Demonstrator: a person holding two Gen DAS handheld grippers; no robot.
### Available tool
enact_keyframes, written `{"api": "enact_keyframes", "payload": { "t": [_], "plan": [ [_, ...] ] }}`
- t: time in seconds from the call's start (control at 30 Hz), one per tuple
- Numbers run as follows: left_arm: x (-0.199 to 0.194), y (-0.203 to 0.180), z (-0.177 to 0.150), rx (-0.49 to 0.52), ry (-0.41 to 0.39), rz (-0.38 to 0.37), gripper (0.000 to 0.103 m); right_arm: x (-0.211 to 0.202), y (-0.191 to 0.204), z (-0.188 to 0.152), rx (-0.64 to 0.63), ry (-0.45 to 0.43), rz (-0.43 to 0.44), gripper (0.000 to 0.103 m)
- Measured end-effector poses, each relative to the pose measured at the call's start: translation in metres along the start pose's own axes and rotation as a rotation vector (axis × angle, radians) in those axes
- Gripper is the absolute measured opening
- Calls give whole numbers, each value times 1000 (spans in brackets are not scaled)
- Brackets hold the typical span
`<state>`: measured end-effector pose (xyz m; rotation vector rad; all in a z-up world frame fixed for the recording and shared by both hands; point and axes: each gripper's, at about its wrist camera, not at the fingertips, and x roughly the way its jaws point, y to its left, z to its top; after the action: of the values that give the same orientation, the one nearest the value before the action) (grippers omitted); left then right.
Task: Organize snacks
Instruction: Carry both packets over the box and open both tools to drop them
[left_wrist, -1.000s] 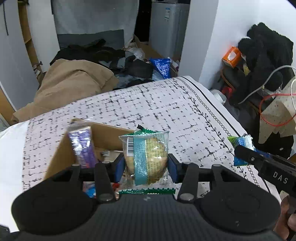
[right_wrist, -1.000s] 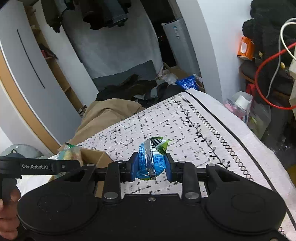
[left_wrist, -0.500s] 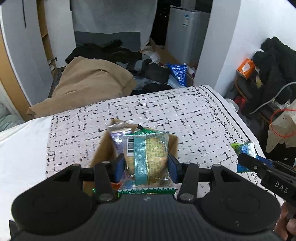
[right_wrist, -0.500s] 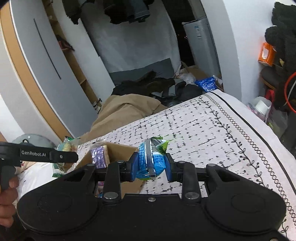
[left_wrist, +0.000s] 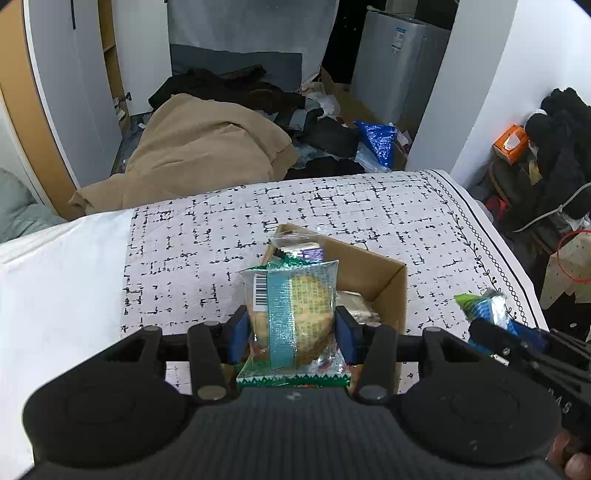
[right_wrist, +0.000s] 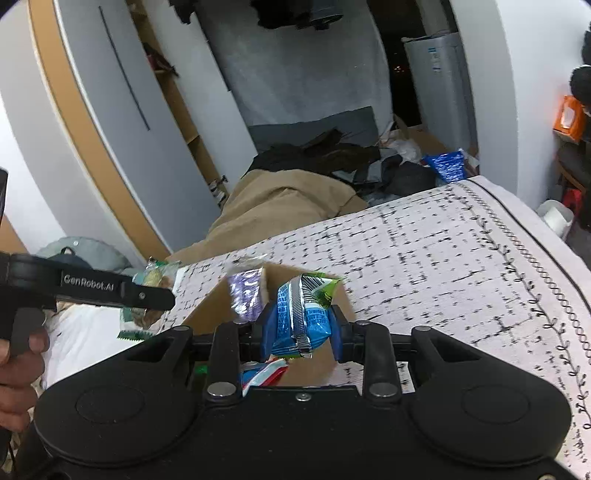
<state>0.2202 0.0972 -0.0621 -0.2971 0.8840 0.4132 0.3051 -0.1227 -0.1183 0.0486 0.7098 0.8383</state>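
A lived-in bedroom: patterned bed cover, heaped clothes (floor), wardrobe.

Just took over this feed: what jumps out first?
Each gripper is clamped on a snack: the left gripper holds a biscuit packet, the right gripper a blue packet. Both hover over an open cardboard box on the patterned cloth, a purple packet standing inside.

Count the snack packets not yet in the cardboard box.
2. A clear cookie packet is clamped in the left gripper; a blue packet is clamped in the right gripper. Both are above the cardboard box. Others may be out of view.
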Motion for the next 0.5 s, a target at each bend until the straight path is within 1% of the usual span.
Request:
{"api": "enact_keyframes", "payload": {
  "t": [0.27, 0.43, 0.5],
  "plan": [
    [8, 13, -6, -1, 44, -16, 48, 13, 20, -3, -18, 44, 49, 29],
    [15, 15, -9, 3, 72, -25, 48, 18, 29, -7, -19, 64, 63, 29],
    [16, 15, -10, 6, 79, -33, 50, 20, 31, -8, -20, 72, 69, 29]
  ]
}}
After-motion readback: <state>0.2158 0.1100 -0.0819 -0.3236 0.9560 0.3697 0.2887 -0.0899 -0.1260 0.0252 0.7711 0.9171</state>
